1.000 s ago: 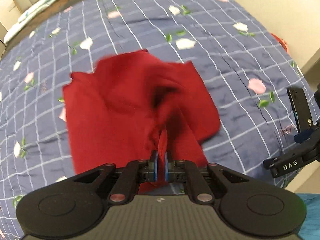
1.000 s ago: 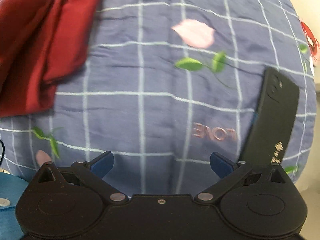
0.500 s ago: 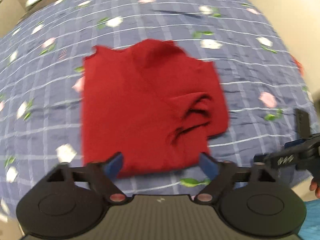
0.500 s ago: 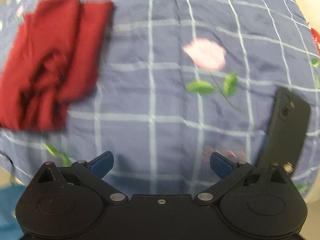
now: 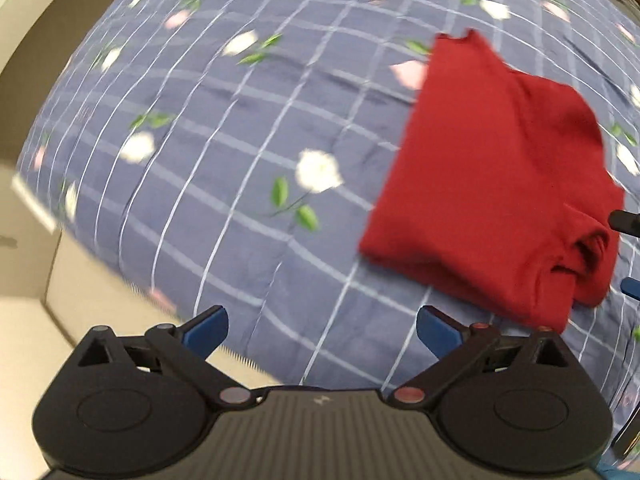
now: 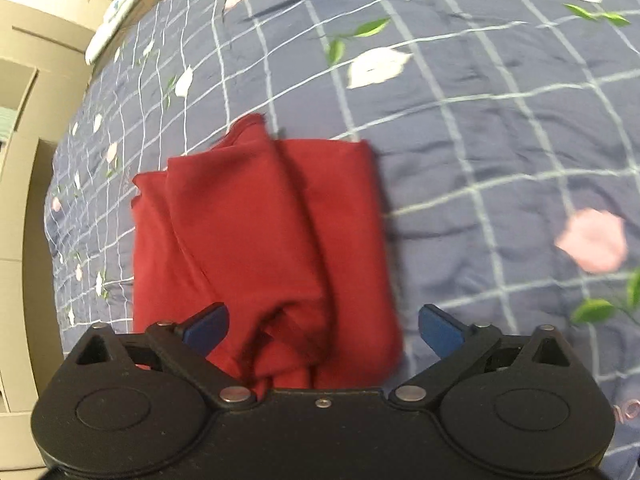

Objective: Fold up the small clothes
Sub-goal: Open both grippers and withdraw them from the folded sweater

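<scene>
Red garment (image 6: 264,248) folded on quilt (image 6: 480,140), no legible writing

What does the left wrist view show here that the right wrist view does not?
Only the left wrist view shows the bed's edge with pale floor beyond it, and the left tongs, open over bare bedspread. Only the right wrist view shows the right tongs, open, over the garment's bunched near end, plus pale furniture at left. Both show the red garment lying loosely folded on the blue floral bedspread.

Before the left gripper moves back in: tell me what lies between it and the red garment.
Only bare bedspread: in the left wrist view, nothing lies between the open left gripper and the red garment.
</scene>
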A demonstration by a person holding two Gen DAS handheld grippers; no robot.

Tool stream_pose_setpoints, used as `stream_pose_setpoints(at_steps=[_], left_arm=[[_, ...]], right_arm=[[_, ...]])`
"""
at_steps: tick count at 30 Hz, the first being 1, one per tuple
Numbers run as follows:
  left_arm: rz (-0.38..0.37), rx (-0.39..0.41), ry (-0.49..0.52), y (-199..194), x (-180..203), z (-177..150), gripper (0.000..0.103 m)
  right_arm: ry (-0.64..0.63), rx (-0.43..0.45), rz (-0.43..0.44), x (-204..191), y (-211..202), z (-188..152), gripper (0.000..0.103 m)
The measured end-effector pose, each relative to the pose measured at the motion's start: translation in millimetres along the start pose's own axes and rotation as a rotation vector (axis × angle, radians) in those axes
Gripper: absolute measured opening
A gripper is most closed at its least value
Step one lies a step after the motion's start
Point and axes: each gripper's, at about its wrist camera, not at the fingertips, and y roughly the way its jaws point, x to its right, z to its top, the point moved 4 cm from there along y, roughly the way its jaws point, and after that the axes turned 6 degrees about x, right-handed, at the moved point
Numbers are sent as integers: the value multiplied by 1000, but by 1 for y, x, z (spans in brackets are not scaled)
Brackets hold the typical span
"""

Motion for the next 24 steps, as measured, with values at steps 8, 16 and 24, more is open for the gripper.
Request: stream_pose_setpoints(at_steps=[8, 16, 24], left_arm=[[29, -23, -13, -7, -12, -17, 102], [15, -14, 30, -7, 2, -10, 102], [-2, 24, 98, -12, 25, 10, 102]], right_arm=[[-62, -28, -111, -16, 23, -1, 69], [-115, 2, -47, -21, 5, -2, 19], [-178, 46, -66, -6, -23, -6, 0]])
